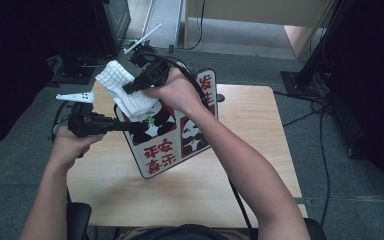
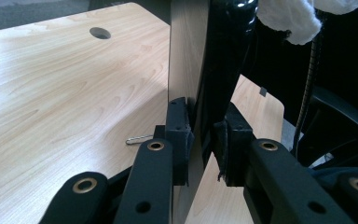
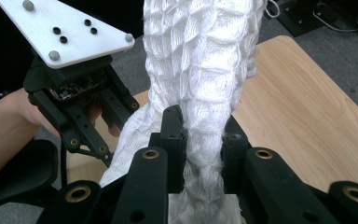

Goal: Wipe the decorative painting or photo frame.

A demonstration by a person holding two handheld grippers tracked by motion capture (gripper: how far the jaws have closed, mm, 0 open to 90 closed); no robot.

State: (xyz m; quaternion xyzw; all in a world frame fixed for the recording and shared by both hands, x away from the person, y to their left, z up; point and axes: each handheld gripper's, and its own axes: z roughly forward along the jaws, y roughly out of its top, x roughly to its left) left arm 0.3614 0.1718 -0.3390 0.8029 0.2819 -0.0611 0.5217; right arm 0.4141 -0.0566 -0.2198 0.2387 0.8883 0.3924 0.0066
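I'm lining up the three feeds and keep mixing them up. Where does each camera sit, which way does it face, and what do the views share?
High view: above the person's side, facing forward and down on the table; both forearms show.
Left gripper view: rides the left gripper, looks along its jaws, shut on the board edge.
Right gripper view: rides the right gripper, jaws shut on the cloth; a hand shows.
Shared: cloth and table in all three.

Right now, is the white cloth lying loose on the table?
No, the right gripper has the white cloth pinched between its jaws, holding it against the panda board, above the table.
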